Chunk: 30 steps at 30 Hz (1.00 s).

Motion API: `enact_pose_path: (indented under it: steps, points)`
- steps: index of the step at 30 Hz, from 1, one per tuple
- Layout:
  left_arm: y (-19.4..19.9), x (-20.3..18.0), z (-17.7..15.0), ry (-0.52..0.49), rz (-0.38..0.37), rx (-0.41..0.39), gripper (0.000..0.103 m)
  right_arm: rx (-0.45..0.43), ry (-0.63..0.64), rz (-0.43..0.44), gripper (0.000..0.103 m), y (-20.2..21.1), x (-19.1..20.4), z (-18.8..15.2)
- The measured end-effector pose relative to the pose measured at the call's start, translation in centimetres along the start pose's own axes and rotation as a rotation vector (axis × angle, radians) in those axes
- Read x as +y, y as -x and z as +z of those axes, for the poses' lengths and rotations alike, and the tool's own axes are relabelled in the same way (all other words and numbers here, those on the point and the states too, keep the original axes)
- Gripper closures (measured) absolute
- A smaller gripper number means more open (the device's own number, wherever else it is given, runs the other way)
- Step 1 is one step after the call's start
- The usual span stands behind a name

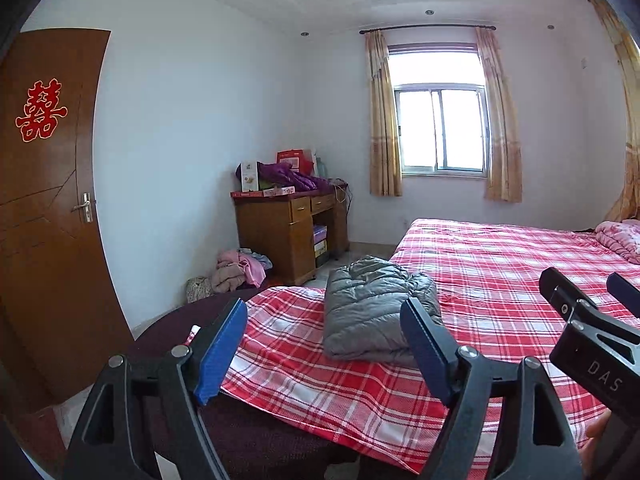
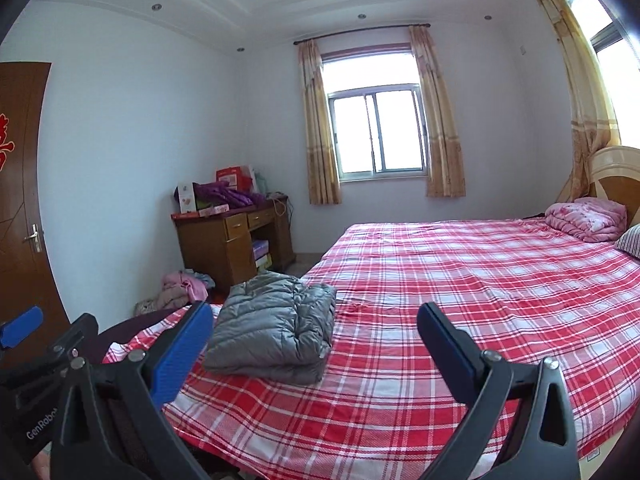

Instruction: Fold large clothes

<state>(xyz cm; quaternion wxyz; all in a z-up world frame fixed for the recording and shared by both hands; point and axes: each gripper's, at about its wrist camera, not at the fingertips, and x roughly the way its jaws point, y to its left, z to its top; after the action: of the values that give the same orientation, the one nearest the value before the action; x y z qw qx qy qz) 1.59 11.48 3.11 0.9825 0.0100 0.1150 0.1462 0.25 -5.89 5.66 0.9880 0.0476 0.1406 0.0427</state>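
Observation:
A grey quilted down jacket (image 1: 370, 306) lies folded into a compact bundle on the near left corner of the bed, on the red plaid sheet (image 1: 492, 272). It also shows in the right wrist view (image 2: 276, 334). My left gripper (image 1: 324, 320) is open and empty, held above the bed's corner, short of the jacket. My right gripper (image 2: 316, 322) is open and empty, to the right of the jacket and back from it. The right gripper's fingers (image 1: 560, 292) show at the right edge of the left wrist view.
A wooden desk (image 2: 236, 240) with boxes and a purple garment stands by the far wall. A pile of pink clothes (image 2: 182, 286) lies on the floor beside it. A folded pink quilt (image 2: 586, 218) sits at the headboard. A brown door (image 1: 44, 208) is on the left.

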Motion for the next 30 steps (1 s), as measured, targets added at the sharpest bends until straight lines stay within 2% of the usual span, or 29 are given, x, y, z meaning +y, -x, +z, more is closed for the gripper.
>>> enact_pose_path:
  steps: [8, 30]
  points:
    - [-0.35, -0.02, -0.15, -0.008, 0.008, 0.022, 0.023, 0.003, -0.021, -0.005, 0.0, -0.12, -0.42, -0.14]
    - [-0.13, -0.15, -0.39, -0.009, 0.011, 0.022, 0.023, 0.002, -0.016, 0.001, 0.0, 0.23, -0.53, -0.11]
